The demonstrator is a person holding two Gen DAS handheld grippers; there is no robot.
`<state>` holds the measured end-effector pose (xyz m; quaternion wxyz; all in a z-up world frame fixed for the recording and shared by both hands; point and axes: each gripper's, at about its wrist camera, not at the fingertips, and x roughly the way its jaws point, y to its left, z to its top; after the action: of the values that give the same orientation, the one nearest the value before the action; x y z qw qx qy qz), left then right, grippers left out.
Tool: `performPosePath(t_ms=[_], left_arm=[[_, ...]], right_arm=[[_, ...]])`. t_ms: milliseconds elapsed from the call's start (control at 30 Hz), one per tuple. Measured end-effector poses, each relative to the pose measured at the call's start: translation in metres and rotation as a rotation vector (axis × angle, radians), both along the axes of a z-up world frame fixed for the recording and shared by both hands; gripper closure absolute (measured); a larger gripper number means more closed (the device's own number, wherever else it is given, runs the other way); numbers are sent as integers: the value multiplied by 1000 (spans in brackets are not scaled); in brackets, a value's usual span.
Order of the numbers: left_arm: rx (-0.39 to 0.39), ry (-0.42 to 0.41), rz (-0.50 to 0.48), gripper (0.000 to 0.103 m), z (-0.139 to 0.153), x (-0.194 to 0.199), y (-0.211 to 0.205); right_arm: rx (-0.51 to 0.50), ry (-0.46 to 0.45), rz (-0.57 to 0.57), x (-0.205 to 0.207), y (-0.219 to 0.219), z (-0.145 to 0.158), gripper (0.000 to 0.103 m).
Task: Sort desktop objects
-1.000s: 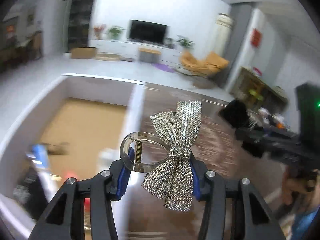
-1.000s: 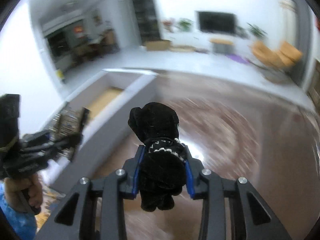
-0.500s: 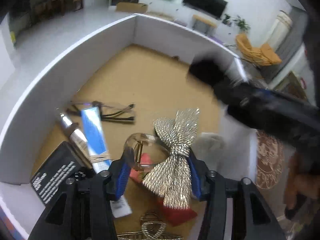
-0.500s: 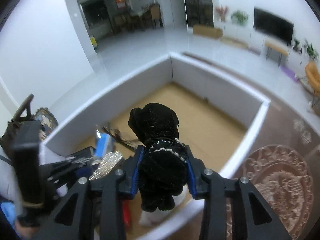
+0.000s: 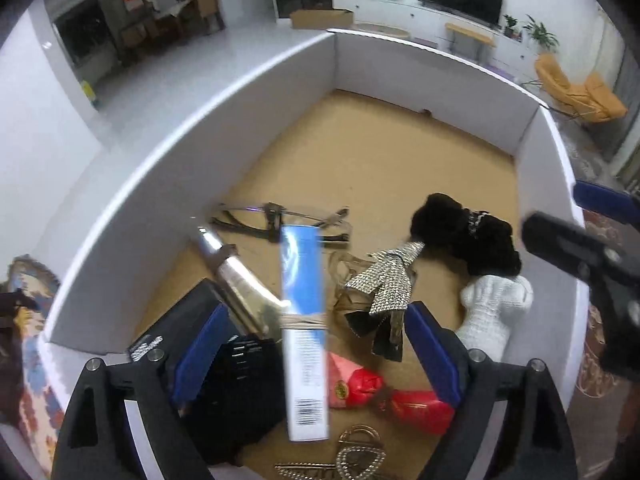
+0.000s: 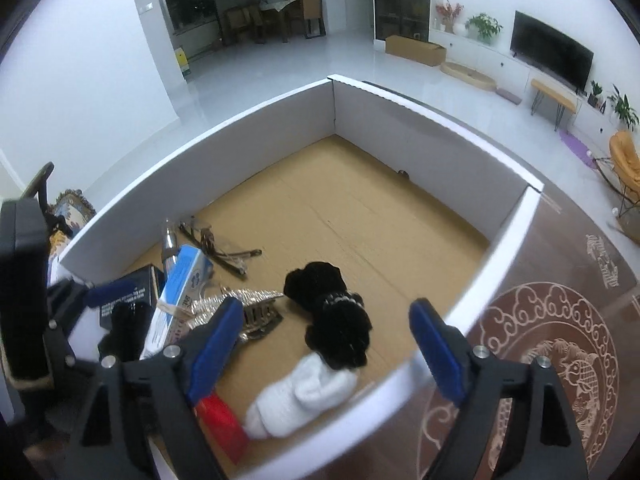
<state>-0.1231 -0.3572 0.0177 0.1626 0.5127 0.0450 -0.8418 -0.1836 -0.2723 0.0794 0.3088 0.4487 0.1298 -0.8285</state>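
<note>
A bright living room with a glossy pale floor lies behind a dark patterned tabletop (image 6: 560, 320) that carries a shallow white-walled box (image 6: 248, 148) with a bare brown cardboard bottom. Inside lie a glittery rhinestone bow clip (image 5: 384, 284), a fuzzy black scrunchie (image 6: 332, 320) touching a knitted white one (image 6: 300, 396), a long blue carton (image 5: 302, 320), wire-thin glasses (image 5: 280, 220) and a red wrapper (image 5: 400, 396). The left gripper (image 5: 316, 352) and right gripper (image 6: 324, 352) hang above with jaws opening, nothing pressed between their blue pads.
</note>
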Motion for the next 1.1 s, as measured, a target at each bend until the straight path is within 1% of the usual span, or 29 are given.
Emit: performPosePath(t_ms=[100, 133, 200, 267, 333, 467, 533, 700, 800, 900, 1100], left_arm=[[-27, 26, 19, 13, 5, 0, 1], [-27, 46, 27, 13, 8, 5, 2], [-10, 77, 42, 13, 14, 13, 1], [4, 98, 55, 12, 17, 18, 2], [12, 119, 60, 12, 21, 21, 3], [-5, 157, 71, 11, 28, 27, 5], [-1, 171, 87, 11, 30, 28, 2], [11, 189, 116, 11, 32, 32, -3], [1, 182, 125, 11, 31, 30, -2], [-5, 182, 127, 11, 31, 30, -2], [1, 178, 139, 11, 29, 29, -5]], right_arm=[[13, 30, 10, 11, 10, 2, 16], [22, 38, 13, 14, 13, 2, 15], [47, 49, 15, 18, 18, -2, 12], [70, 53, 13, 19, 24, -5, 12], [68, 51, 4, 19, 29, -7, 12], [39, 24, -17, 14, 38, -9, 12], [36, 20, -20, 12, 38, -11, 12], [34, 16, -9, 9, 32, -12, 12], [34, 14, 1, 9, 26, -14, 12], [46, 22, 8, 11, 21, -16, 6], [71, 43, 21, 11, 18, -18, 4]])
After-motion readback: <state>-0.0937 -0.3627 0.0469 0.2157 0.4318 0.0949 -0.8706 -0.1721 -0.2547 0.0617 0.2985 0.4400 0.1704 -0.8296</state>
